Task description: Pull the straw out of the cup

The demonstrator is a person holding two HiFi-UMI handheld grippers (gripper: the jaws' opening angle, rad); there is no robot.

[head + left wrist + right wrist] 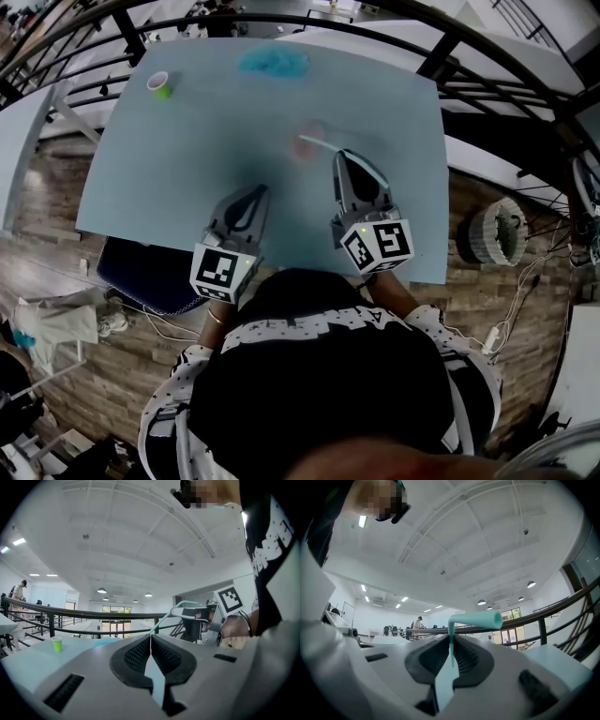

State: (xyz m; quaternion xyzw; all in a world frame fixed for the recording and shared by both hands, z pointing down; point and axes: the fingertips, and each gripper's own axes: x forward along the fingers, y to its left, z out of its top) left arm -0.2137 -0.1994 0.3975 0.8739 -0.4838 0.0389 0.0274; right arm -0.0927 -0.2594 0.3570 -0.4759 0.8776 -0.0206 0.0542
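right tool point(451, 637) clenched the straw point(476, 619) just below its bend; likely light, thin, crushable, so pinch gently. left tool point(151, 637) was closed, empty. cup point(307, 142) stood well inside the table point(169, 159) edges.

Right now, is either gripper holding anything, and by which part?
The right gripper is shut on the straw, right next to its bend. The left gripper is shut, empty.

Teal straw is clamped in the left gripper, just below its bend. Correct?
No: the right gripper clamps the teal straw just below its bend, as the right gripper view shows. The left gripper is shut on nothing.
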